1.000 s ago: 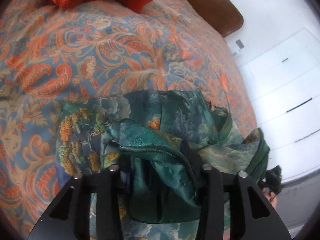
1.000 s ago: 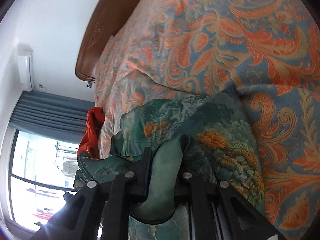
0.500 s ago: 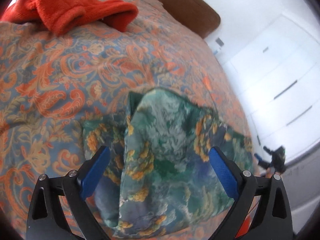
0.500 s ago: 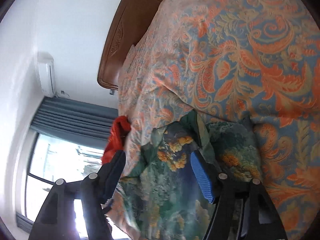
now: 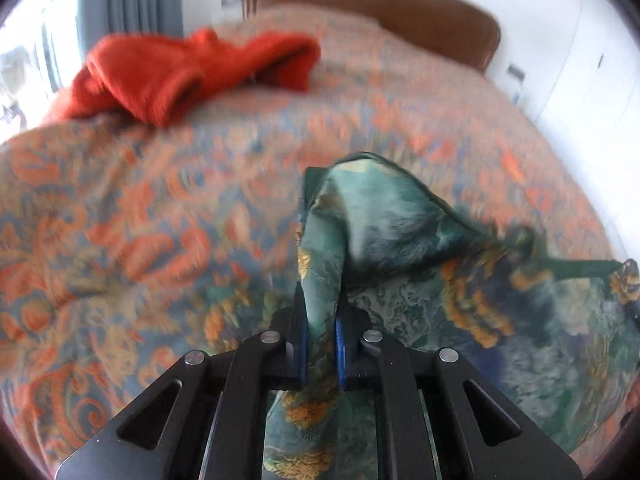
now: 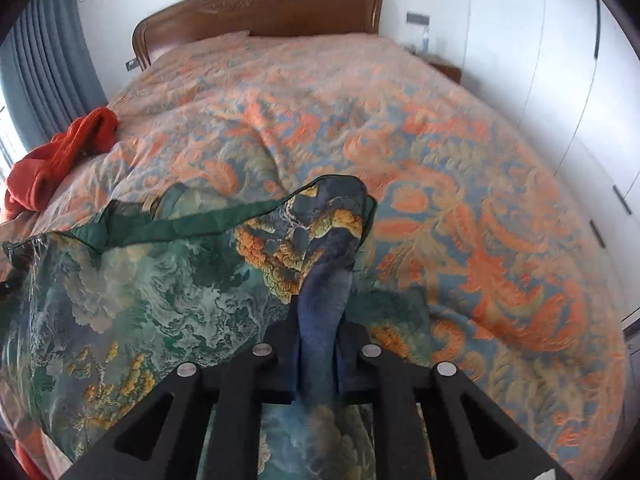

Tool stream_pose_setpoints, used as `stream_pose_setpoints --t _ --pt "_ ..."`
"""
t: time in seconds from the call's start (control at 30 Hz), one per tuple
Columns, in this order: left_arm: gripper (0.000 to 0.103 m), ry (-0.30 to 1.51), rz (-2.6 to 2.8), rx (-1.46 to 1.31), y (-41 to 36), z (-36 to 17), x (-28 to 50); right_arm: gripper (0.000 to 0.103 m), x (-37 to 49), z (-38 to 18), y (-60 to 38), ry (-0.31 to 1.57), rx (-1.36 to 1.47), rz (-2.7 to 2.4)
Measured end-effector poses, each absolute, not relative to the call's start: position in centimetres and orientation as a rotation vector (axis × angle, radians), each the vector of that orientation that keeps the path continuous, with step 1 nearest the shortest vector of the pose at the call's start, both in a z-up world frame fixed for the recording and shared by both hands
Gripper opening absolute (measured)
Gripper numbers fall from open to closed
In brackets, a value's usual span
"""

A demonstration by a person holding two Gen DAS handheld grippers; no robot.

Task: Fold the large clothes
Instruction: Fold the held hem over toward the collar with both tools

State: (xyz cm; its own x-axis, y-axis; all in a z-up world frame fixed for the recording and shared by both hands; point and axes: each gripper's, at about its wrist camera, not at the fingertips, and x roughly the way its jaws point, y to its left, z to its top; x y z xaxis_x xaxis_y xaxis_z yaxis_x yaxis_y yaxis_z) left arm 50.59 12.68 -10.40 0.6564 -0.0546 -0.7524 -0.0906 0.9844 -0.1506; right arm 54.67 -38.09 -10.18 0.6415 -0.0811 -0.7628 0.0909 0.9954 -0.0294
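Note:
A green satin garment (image 5: pixel 500 312) printed with orange and blue-grey clouds lies on the bed. My left gripper (image 5: pixel 322 344) is shut on a bunched corner of it, and the cloth stretches off to the right. In the right wrist view the same garment (image 6: pixel 132 288) spreads to the left. My right gripper (image 6: pixel 320 344) is shut on another bunched corner, which stands up between the fingers. A dark green hem (image 6: pixel 192 220) runs taut between the two held corners.
The bed has an orange and blue paisley quilt (image 6: pixel 460 184) and a brown wooden headboard (image 6: pixel 260 4). A red fleece garment (image 5: pixel 192 72) lies heaped at the far left (image 6: pixel 60 156). White wardrobe doors (image 6: pixel 560 60) stand on the right, grey curtains (image 6: pixel 44 60) on the left.
Half a second ago both grippers were open over the folded garment. Now both have closed on its corners, and the cloth is pulled out between them.

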Motion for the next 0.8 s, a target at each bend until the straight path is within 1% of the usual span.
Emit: stream_pose_setpoints --t 0.07,0.13,0.23,0.3,0.33,0.43,0.53,0.8 --pt "0.009 0.760 0.068 -0.137 12.0 -8.7 50.0 0.012 54.0 -7.9 -37.2 0.755 -0.053 -0.120" --pt "0.009 0.692 0.123 -0.080 11.0 -8.5 50.2 0.012 53.8 -6.5 -36.1 0.667 -0.104 -0.143" --pt "0.010 0.686 0.187 -0.008 10.5 -11.3 52.2 0.012 55.1 -6.6 -35.8 0.610 -0.128 -0.190" --pt "0.011 0.767 0.198 -0.013 11.0 -15.2 53.8 0.012 56.3 -8.2 -36.2 0.636 -0.122 -0.204" --pt "0.012 0.793 0.202 -0.018 11.2 -16.8 54.0 0.012 57.2 -9.9 -36.8 0.678 -0.106 -0.204" --pt "0.015 0.818 0.200 -0.037 11.6 -20.5 53.9 0.012 58.8 -14.5 -37.4 0.781 -0.091 -0.195" --pt "0.017 0.809 0.184 -0.070 12.1 -21.5 54.2 0.013 58.7 -18.0 -37.6 0.803 -0.062 -0.167" --pt "0.018 0.795 0.139 -0.130 12.1 -22.8 54.5 0.015 59.5 -21.1 -39.4 0.780 0.091 -0.106"
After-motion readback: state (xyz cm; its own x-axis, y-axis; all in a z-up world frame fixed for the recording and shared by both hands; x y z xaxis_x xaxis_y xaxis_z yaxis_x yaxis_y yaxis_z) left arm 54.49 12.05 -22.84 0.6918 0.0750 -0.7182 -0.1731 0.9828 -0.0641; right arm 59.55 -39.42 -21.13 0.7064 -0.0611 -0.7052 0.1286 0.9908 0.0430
